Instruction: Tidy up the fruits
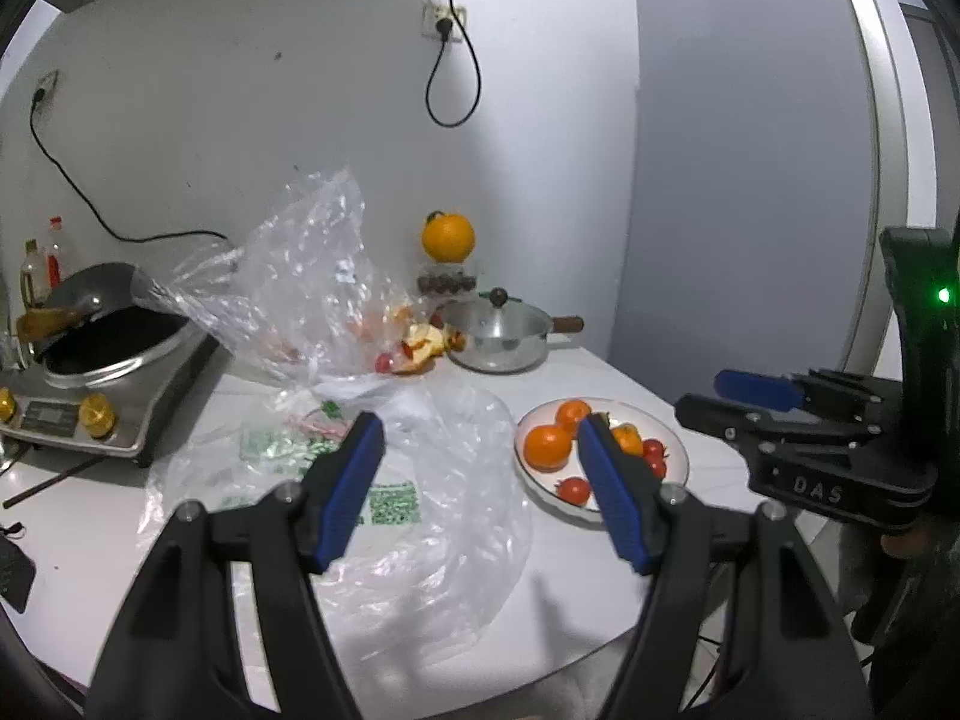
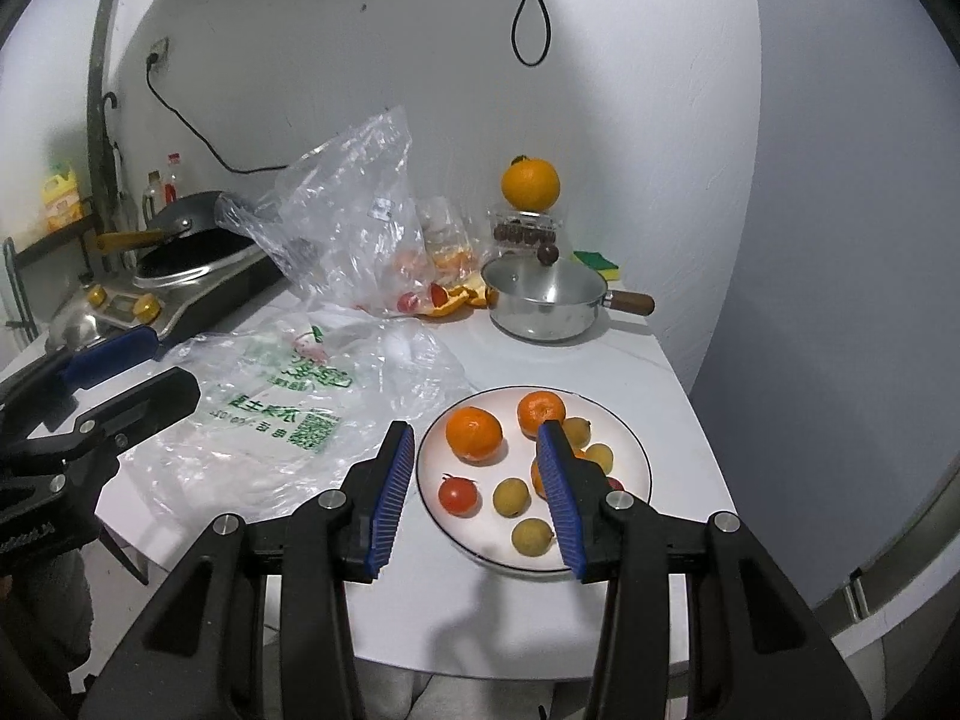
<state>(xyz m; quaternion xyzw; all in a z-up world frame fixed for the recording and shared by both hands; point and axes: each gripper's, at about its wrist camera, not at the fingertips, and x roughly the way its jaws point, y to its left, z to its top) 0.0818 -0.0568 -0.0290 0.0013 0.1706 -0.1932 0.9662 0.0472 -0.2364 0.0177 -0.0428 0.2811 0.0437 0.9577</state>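
Note:
A white plate near the table's front right holds two oranges, a red tomato and several small yellow fruits. My right gripper hovers over the plate's near side, open with nothing between its pads. My left gripper is open and empty above a flat clear bag with green print, left of the plate. Each gripper shows in the other's view: the right gripper and the left gripper. An upright clear bag holds more fruit, with a tomato and orange peel at its foot.
A lidded steel pot with a wooden handle stands at the back. Behind it a large orange rests on a clear box. A wok on a cooker fills the back left. A sponge lies by the wall.

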